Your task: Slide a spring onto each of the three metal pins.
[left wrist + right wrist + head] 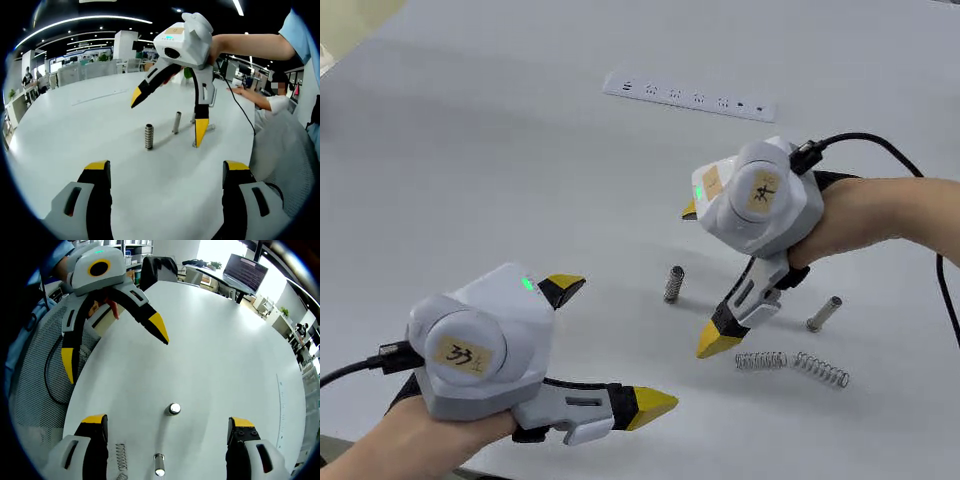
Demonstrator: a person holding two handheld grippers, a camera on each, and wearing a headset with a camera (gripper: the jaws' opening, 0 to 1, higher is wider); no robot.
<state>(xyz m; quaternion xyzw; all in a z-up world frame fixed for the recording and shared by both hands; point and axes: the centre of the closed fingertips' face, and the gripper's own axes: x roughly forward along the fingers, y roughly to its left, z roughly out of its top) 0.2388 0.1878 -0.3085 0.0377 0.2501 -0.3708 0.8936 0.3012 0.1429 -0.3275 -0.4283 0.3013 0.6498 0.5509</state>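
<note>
Left gripper (610, 343) is right up front at the bottom of the head view, jaws spread wide with nothing between them, and both yellow tips hang over bare table (470, 150). Its own view says the same thing: two tips far apart with only white tabletop in the gap. Right gripper (703, 277) sits further out and to the right, also gaping wide and not gripping anything. It's tipped nose-down, so one yellow tip is up in the air and the other points at the table. From the left gripper view that lower tip looks very close to the surface, but I can't tell if it actually touches. On to the task stuff: the sprung pin (674, 284) stands upright between the two grippers, just left of the right gripper's lower tip, with a spring coiled around it top to bottom. The bare pin (824, 313) stands on the other side of that tip and is just plain shiny metal. In the left gripper view it's upright a little behind the sprung pin (149, 136). Two loose springs (761, 360) lie flat on the table roughly end to end, near the lower tip and on the near side of the bare pin. The right gripper view looks down on both pins' round tops, with a loose spring beside the closer one. A power strip (690, 97) lies at the far side of the table — well apart from everything else.
</note>
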